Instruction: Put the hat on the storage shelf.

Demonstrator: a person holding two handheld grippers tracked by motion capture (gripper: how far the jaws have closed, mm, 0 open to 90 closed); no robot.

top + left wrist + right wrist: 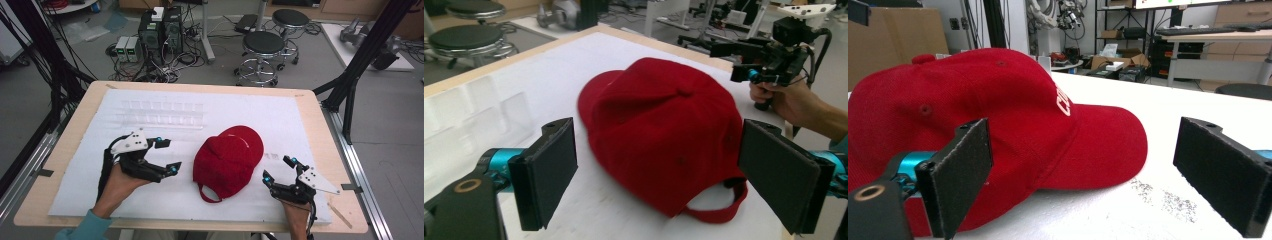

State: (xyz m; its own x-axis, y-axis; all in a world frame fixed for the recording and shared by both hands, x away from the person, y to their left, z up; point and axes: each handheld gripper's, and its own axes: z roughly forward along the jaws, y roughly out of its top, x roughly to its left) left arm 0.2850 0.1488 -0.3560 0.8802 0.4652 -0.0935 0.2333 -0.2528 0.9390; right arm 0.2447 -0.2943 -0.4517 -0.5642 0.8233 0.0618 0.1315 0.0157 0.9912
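left hand-held gripper [166,155]: jaws spread wide apart, nothing between them; it sits left of the cap, held from below by the person's left hand [120,185], and touches nothing.
left gripper view: its two black pads [549,170] stand far apart, framing the cap's back and strap side without contact.
right hand-held gripper [279,169]: jaws also well apart and empty; it sits just right of the cap near the surface's front edge, gripped by the right hand [296,212].
right gripper view: the near pad [960,175] stands in front of the cap's crown; whether it touches the fabric cannot be told. the other pad is off over bare white.
red cap [229,159]: lies on the white sheet [280,115] near the middle of the surface [65,125], between the two grippers, brim toward the far side, back strap toward the person; white lettering on its front.
clear tray [162,114]: on the sheet behind the left gripper, apart from the cap.
small dark specks [1168,200]: on the sheet beside the brim.
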